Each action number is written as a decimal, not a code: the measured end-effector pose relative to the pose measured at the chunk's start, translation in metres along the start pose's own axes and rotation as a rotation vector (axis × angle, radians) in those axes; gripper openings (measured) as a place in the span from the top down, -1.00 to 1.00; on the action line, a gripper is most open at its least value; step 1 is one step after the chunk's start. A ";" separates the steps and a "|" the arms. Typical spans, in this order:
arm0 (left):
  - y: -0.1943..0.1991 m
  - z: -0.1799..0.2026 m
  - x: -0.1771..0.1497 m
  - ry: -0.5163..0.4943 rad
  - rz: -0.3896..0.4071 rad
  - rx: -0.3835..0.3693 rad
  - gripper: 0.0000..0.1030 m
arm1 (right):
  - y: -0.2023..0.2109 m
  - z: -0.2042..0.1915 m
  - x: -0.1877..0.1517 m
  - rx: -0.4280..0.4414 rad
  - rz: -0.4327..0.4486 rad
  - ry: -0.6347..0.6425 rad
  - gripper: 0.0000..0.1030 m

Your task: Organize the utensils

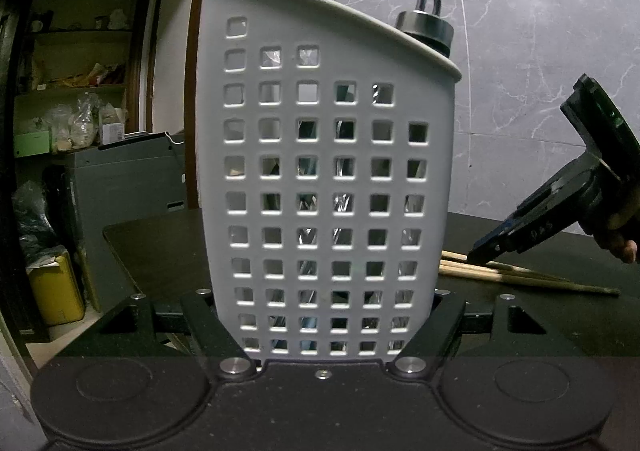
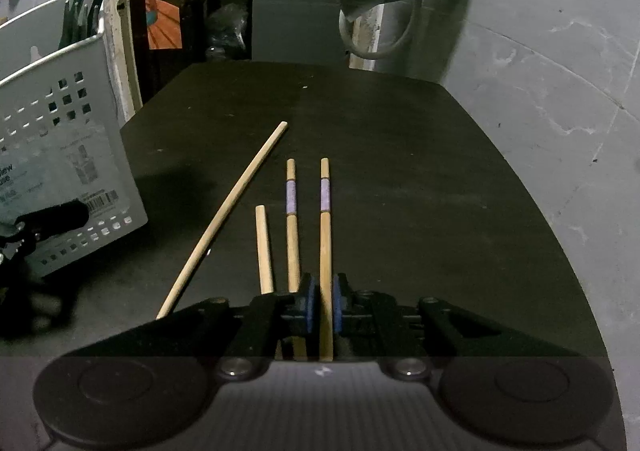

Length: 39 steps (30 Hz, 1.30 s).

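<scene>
Right claw (image 2: 323,301): blue pads stand either side of a purple-banded chopstick (image 2: 325,235) lying on the dark tabletop (image 2: 420,191), a slight gap apparent; not yet clamped, in my judgement. Its twin (image 2: 293,227) and two plain sticks (image 2: 264,251) lie just beside, to the left. Recommend closing squarely on the one stick only, low enough to avoid pinching its neighbour, then lifting level. Farther left, the left claw (image 1: 324,325) is clamped on the white perforated caddy (image 1: 320,155), holding it upright; utensil handles already show inside.
</scene>
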<state>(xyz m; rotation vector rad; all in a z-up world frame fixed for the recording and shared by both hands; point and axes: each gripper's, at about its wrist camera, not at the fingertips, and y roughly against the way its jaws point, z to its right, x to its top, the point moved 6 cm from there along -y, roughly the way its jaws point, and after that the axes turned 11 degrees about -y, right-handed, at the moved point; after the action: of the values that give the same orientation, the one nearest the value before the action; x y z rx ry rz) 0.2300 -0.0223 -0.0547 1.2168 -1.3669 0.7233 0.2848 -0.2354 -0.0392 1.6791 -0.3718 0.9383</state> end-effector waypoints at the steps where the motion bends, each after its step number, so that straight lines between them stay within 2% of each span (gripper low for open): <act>1: 0.000 0.000 0.000 0.000 0.000 0.000 -0.46 | 0.001 0.000 0.001 -0.001 0.001 0.000 0.60; 2: 0.000 0.000 0.000 0.000 0.000 0.000 -0.46 | 0.001 0.000 0.001 -0.004 0.005 0.001 0.52; 4: 0.000 0.000 0.000 0.000 0.000 0.000 -0.46 | 0.002 0.001 0.004 0.000 0.018 -0.007 0.19; 10: 0.000 0.001 0.000 -0.001 -0.001 0.000 -0.46 | -0.006 -0.003 0.016 0.030 0.028 -0.023 -0.04; 17: 0.000 0.001 -0.001 -0.002 0.000 -0.002 -0.46 | -0.024 -0.003 0.028 0.033 0.012 -0.013 -0.08; 24: -0.002 -0.002 -0.003 0.003 0.002 -0.005 -0.46 | -0.021 -0.005 0.025 0.065 -0.016 -0.027 -0.09; 27: -0.002 -0.003 -0.004 0.003 0.001 -0.006 -0.46 | -0.021 -0.011 0.022 0.046 -0.027 0.009 -0.09; 29: -0.002 -0.003 -0.004 0.002 0.001 -0.005 -0.46 | -0.023 -0.013 0.021 0.024 -0.026 0.029 -0.07; 30: -0.002 -0.003 -0.004 0.002 0.001 -0.005 -0.46 | -0.024 -0.013 0.021 0.029 -0.030 0.022 0.05; 31: -0.002 -0.003 -0.004 0.003 0.001 -0.006 -0.46 | -0.025 -0.013 0.021 0.040 -0.035 0.010 0.28; 34: -0.002 -0.003 -0.004 0.004 0.001 -0.006 -0.46 | -0.023 -0.014 0.019 0.046 -0.040 -0.002 0.58; 36: -0.002 -0.002 -0.004 0.004 0.001 -0.006 -0.46 | -0.020 -0.015 0.016 0.043 -0.046 -0.013 0.67; 39: -0.003 -0.003 -0.004 0.005 0.002 -0.006 -0.45 | -0.013 -0.012 0.010 0.041 -0.049 -0.071 0.70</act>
<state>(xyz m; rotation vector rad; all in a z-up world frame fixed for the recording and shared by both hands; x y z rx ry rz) 0.2328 -0.0193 -0.0585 1.2086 -1.3655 0.7221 0.2949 -0.2183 -0.0401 1.7548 -0.3589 0.8573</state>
